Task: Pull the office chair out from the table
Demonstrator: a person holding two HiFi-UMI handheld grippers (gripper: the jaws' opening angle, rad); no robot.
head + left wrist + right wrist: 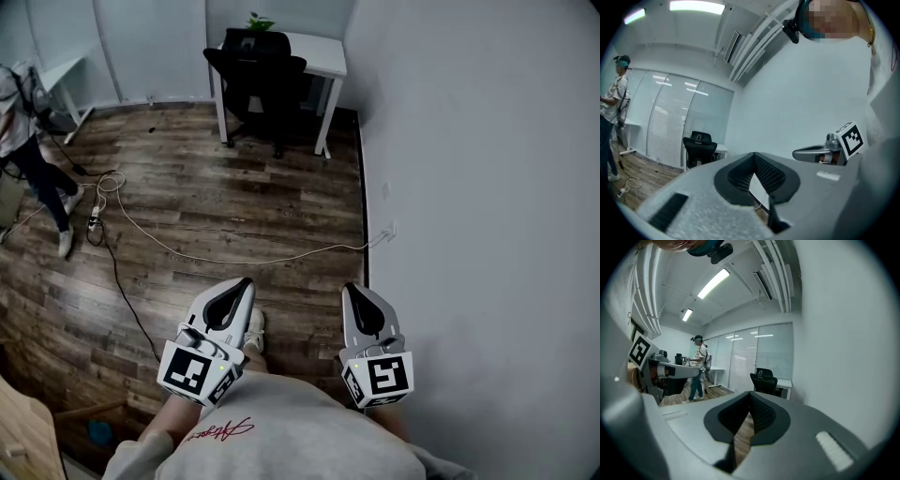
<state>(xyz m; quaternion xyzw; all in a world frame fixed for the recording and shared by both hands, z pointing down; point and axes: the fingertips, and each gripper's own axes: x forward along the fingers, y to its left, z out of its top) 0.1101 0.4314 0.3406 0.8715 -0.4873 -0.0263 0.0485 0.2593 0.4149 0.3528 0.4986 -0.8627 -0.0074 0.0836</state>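
Observation:
A black office chair stands pushed under a white table at the far end of the room, by the right wall. It also shows small and distant as the chair in the left gripper view and the chair in the right gripper view. My left gripper and right gripper are held side by side low in the head view, far short of the chair. Both are shut with nothing between the jaws. The right gripper shows in the left gripper view.
A white cable and a black cable trail across the wooden floor between me and the chair. A person stands at the left by another white table. A white wall runs along the right. A small plant sits on the table.

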